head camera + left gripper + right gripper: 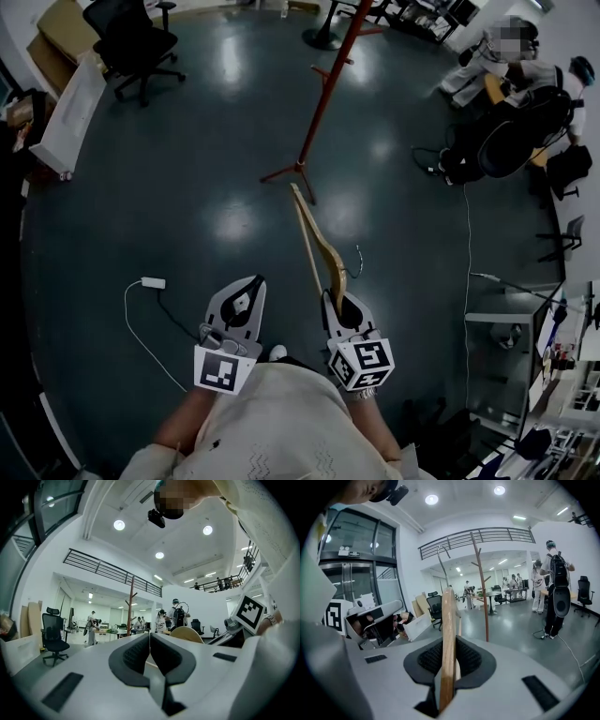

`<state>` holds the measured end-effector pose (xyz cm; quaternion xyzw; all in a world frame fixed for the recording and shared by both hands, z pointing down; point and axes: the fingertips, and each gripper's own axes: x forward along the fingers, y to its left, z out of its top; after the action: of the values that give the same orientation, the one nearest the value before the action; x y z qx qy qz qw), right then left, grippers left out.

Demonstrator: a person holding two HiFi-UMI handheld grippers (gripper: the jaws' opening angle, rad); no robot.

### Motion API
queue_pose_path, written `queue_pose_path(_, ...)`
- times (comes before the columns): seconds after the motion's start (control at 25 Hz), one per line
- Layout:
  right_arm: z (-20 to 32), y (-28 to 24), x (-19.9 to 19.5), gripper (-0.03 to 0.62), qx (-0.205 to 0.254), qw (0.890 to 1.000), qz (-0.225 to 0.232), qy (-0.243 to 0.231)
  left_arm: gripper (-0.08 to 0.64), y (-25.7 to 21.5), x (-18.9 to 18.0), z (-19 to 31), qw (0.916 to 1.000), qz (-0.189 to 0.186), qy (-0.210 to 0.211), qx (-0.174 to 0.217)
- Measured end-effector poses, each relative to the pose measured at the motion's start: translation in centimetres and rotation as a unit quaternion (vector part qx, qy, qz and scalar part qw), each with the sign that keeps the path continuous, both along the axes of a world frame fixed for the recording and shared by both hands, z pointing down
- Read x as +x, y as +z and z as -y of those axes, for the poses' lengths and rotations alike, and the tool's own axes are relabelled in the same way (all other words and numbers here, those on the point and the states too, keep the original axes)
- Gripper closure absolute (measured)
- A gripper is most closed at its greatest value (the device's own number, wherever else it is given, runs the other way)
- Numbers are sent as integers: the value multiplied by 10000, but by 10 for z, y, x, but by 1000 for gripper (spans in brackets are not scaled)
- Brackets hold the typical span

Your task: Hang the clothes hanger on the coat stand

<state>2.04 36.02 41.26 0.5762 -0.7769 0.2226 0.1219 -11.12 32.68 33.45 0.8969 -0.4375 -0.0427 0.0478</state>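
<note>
My right gripper is shut on a wooden clothes hanger, which sticks out forward from its jaws toward the coat stand. In the right gripper view the hanger stands edge-on between the pads, its metal hook curving up above. The red-brown coat stand rises from its feet on the dark floor ahead; it shows as a thin pole just right of the hanger. My left gripper is held beside the right one, jaws shut with nothing between them.
A black office chair and leaning boards stand at the far left. A white power adapter with a cable lies on the floor near my left gripper. People with backpacks are at the right, beside desks.
</note>
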Motion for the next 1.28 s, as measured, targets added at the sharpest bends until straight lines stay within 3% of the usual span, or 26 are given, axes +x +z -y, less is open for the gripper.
queue_pose_path(0.28, 79, -4, -25, 528, -102, 9995, 65, 285, 546, -5, -26, 83, 9997, 28, 230, -16)
queue_pose_path(0.48, 119, -6, -55, 528, -105, 9992, 164, 338, 546, -16, -46, 140, 9992, -23, 329, 218)
queue_pose_path(0.76, 151, 0, -56, 528, -117, 9990, 35, 424, 546, -18, -47, 175, 9984, -190, 441, 300)
queue_pose_path(0.96, 181, 5, -48, 528, -97, 9985, 149, 520, 546, -8, -55, 201, 9992, -62, 317, 233)
queue_pose_path(1.28, 252, 38, -49, 528, -244, 9994, 195, 169, 546, 8, -64, 251, 9997, 142, -132, 175)
